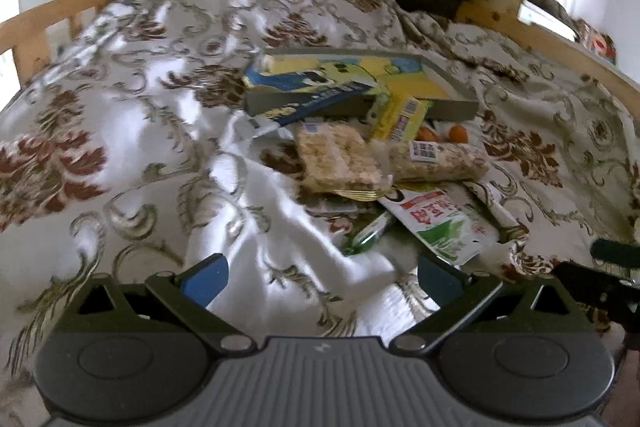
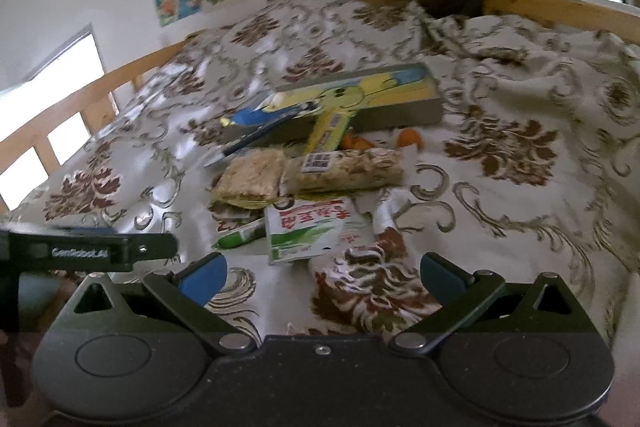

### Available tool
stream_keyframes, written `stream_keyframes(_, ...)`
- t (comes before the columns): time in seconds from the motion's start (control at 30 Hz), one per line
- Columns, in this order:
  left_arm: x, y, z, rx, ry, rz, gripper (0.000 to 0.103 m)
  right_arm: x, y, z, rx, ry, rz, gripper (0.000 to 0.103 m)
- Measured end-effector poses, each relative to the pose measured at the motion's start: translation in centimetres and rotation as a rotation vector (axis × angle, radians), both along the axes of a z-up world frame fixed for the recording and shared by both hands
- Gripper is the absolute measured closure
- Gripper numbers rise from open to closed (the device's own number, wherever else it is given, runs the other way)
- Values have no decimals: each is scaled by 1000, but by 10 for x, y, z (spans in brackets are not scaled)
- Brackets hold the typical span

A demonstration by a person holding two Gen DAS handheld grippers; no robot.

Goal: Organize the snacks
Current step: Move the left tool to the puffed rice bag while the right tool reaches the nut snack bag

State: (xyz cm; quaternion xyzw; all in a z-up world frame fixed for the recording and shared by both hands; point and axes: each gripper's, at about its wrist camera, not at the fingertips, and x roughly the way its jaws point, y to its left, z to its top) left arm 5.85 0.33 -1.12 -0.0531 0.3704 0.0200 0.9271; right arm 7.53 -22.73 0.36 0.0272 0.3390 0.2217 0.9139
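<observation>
The left gripper [image 1: 322, 277] is spread wide with nothing between its blue pads; it hangs over the patterned bedspread [image 1: 132, 131], just short of the snack pile; the right gripper [image 2: 320, 277] is likewise spread and empty, facing the same pile from slightly further right; the left unit's black body shows at the left edge of the right wrist view

Nearest the grippers lies a flat white-and-green pouch [image 2: 306, 233]; it appears soft and light, likely slippery film; grip it across a sealed edge rather than the middle, where it would probably buckle; just beside it lies a slim green packet [image 2: 240, 239], small and light; a pinch across its narrow width should hold

Behind these sit two clear-wrapped grain bars: a square bar [image 2: 252, 175] and a long bar [image 2: 348, 167], touching end to end; both look rigid but crumbly; close gently across the short sides

Further back a yellow carton [image 2: 330, 129] leans against a shallow grey tray [image 2: 400, 115], which holds a blue-and-yellow box [image 1: 316, 85]; the cartons appear stiff and light; take them across the thin dimension; two orange round items [image 2: 410, 138] lie by the tray, too blurred to identify

The bedspread is soft and creased; items may sink or slide when pressed
</observation>
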Motion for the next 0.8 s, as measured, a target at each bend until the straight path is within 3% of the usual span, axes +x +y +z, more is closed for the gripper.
stream_keyframes(0.13,20,-8,-3,113,13,-79,0,22,2,2,-44,-20,44,1)
stream_keyframes(0.23,34,-11,-7,152,28,-102,0,46,3,0,-93,-43,80,1)
stream_keyframes(0.53,72,-13,-20,146,72,-114,0,104,5,-19,-201,-160,159,1)
stream_keyframes(0.8,108,-3,-18,100,43,46,0,129,17,-39,-276,-307,348,1)
